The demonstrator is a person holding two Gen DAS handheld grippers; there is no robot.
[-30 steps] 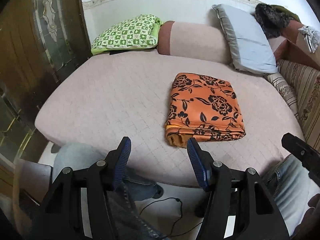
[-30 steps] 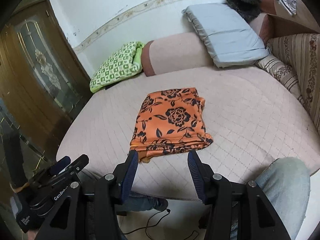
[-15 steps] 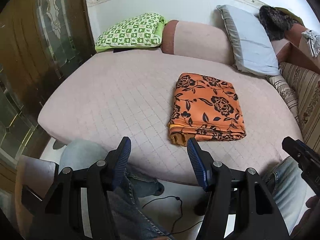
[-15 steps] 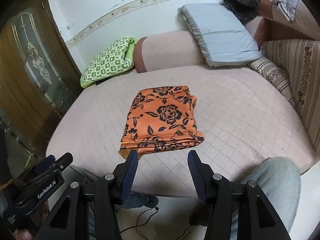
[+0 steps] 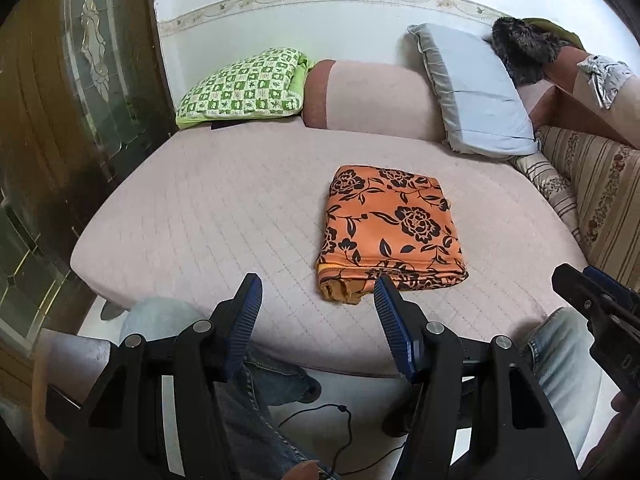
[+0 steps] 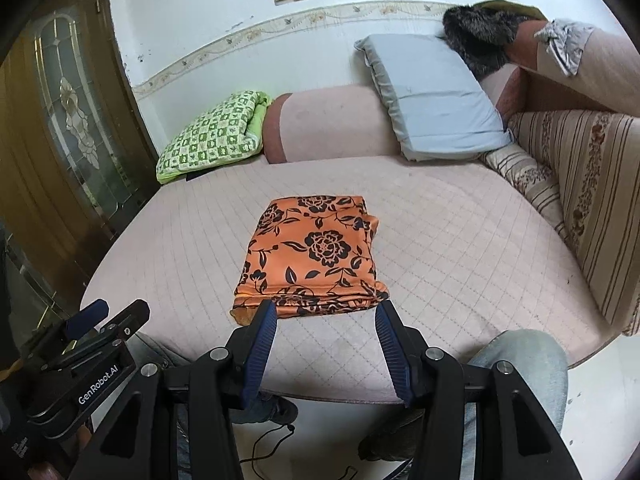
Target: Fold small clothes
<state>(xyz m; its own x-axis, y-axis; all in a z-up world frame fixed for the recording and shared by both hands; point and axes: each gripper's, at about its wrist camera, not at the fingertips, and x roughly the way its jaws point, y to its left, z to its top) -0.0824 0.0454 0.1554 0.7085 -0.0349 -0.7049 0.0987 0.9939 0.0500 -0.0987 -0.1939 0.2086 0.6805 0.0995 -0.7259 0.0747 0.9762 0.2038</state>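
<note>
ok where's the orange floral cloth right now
The folded orange cloth with black flowers lies flat mid-bed on the pink quilted cover, just ahead of the right gripper, well short of the grey-blue pillow.

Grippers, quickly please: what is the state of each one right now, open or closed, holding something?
Left gripper: open, holding nothing.
Right gripper: open, holding nothing; the orange floral cloth lies folded on the bed.

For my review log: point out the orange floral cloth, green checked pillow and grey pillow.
orange floral cloth (image 6: 316, 252), right wrist view, top face.
green checked pillow (image 5: 244, 84), left wrist view, top face.
grey pillow (image 6: 432, 96), right wrist view, front face.
</note>
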